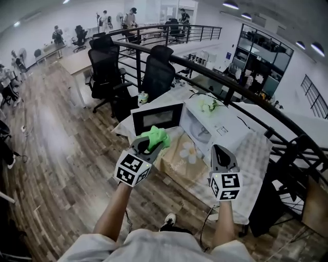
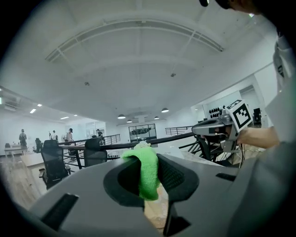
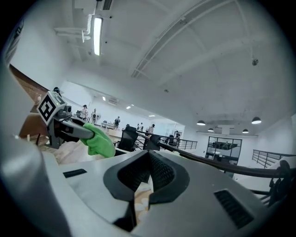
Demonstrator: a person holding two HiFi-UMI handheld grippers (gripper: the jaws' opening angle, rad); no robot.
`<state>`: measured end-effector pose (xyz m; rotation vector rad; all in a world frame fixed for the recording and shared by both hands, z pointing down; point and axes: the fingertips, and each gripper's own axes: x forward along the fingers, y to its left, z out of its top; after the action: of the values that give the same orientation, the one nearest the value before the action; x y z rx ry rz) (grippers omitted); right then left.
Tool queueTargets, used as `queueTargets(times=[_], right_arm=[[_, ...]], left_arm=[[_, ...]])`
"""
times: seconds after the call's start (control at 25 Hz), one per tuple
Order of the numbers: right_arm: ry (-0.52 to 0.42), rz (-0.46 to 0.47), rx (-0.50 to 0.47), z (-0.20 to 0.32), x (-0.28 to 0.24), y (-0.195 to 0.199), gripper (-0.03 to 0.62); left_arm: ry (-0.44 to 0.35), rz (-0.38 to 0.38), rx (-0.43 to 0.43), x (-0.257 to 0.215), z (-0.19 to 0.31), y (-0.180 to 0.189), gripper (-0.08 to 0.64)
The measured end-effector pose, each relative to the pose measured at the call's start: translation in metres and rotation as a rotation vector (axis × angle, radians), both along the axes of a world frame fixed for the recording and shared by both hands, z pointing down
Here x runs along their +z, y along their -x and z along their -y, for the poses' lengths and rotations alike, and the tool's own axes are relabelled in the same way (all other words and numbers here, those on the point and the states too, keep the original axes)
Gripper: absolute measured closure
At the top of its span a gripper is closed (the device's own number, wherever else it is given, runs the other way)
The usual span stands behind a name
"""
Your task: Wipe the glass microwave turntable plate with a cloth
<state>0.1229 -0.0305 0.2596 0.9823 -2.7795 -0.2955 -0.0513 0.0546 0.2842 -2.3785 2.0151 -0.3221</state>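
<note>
Our left gripper clamped the cloth. Our right gripper was closed and empty. The plate seemed to sit inside the open microwave. With nothing steadying it, wiping might have made it skid or tip.

Wood-plank floor runs through a big open office with white walls. A black railing curves past the table, with two black office chairs beside it. Dark shelving stands far right, and round ceiling lamps glow overhead. People stand at distant desks.
</note>
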Motion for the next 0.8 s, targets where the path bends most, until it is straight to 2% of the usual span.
queueTargets(times=[0.16,0.4,0.64,0.8], right_arm=[[0.010,-0.038,-0.025,0.061,0.006,0.010,0.578],[0.073,-0.068,-0.031,0.123,0.029,0.022,0.578],[0.131,-0.067,0.018,0.161,0.056,0.035,0.578],[0.172,-0.052,0.099,0.178,0.075,0.041,0.578]], left_arm=[[0.006,-0.001,-0.004,0.001,0.066,0.002,0.472],[0.049,-0.003,0.031,0.018,0.145,0.003,0.471],[0.095,-0.015,0.101,0.046,0.199,0.016,0.471],[0.145,-0.030,0.186,0.073,0.230,0.026,0.469]])
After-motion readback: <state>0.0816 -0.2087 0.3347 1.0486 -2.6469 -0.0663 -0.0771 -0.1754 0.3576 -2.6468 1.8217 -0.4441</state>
